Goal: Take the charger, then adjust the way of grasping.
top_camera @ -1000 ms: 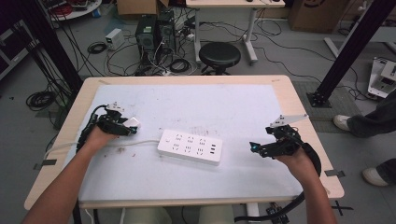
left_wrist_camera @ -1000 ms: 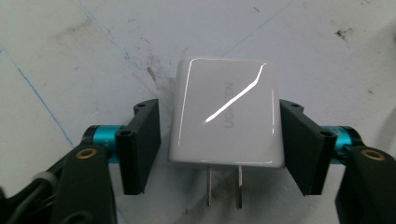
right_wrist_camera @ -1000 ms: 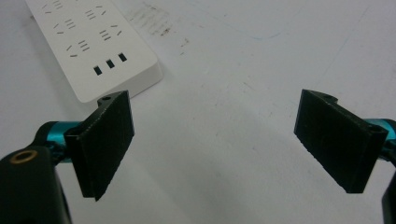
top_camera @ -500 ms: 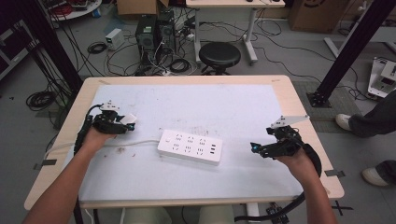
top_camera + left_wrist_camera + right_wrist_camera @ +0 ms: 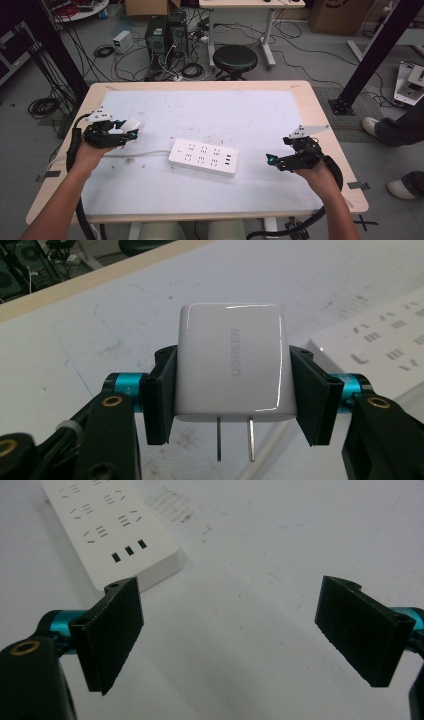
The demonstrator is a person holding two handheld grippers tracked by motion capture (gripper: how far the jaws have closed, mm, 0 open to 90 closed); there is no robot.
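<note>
The charger (image 5: 230,362) looks like glossy white plastic — light streaks run along its edges — with two dull metal prongs. The left hand-held gripper (image 5: 230,390) has matt black pads and shiny blue metal collars. The power strip (image 5: 202,157) is smooth white plastic. The tabletop (image 5: 300,90) has a scuffed, matt white sheet inside pale wood edges.

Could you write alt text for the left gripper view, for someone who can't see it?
A glossy white square plastic wall charger, two metal prongs pointing down, is clamped between two black fingers of the left gripper. Below lie a scuffed white table mat and, at right, a white power strip.
</note>
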